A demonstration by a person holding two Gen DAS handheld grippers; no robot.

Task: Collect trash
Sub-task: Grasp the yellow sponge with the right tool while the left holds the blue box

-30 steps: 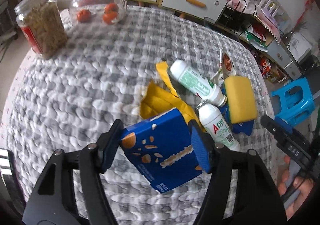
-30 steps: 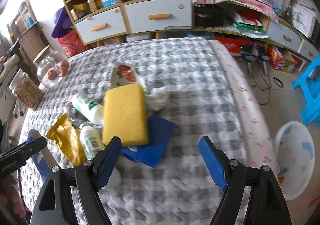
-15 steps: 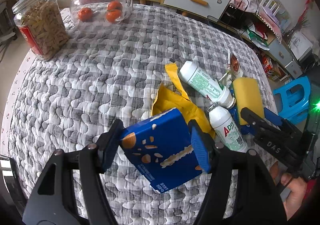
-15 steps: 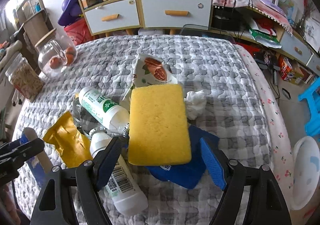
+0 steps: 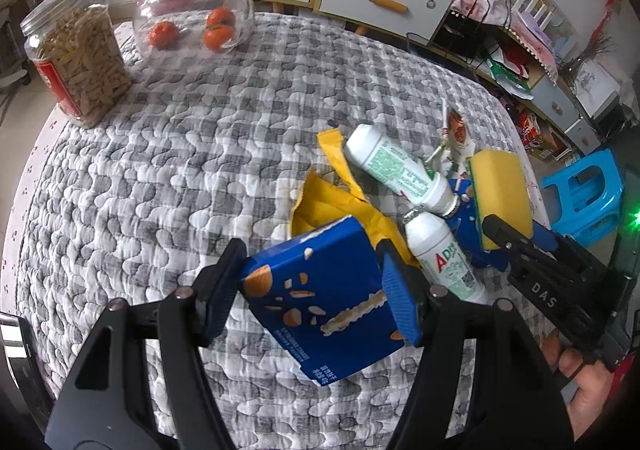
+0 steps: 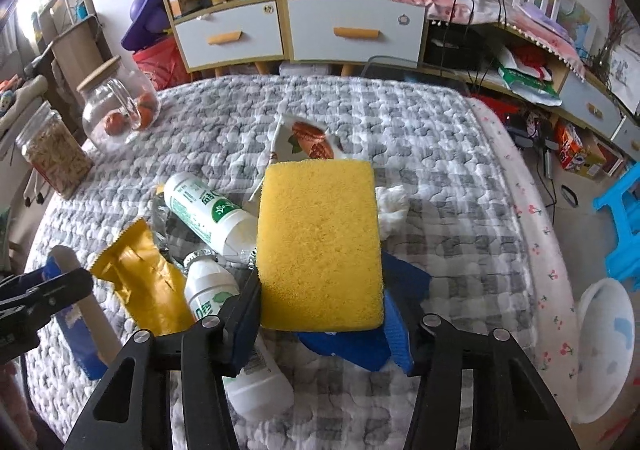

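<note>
Now the right gripper (image 6: 320, 314) has moved in close to the pile of trash, and its jaws sit on both sides of the yellow sponge (image 6: 319, 246). A moment ago those jaws were wide and back from the pile; now they have come in narrow around the sponge and look to be touching its sides, so I think the sponge is just about caught. The sponge lies on top of a blue wrapper (image 6: 352, 346), in the middle of the counter (image 5: 168, 154) with its gray checked cloth. The left gripper (image 5: 312, 294) has not changed: its jaws still hold the blue snack box (image 5: 320, 302) up off the cloth, near the edge. Beside the sponge lie two white bottles (image 6: 208, 210), a yellow bag (image 6: 148, 286), a nut packet (image 6: 308, 138) and a crumpled tissue (image 6: 392, 206). These are still waiting to be picked up. Two jars (image 5: 76, 54) stand far off at the back and are probably not trash. So one piece is in hand, a second is almost in hand, and most of the pile is still left.
</note>
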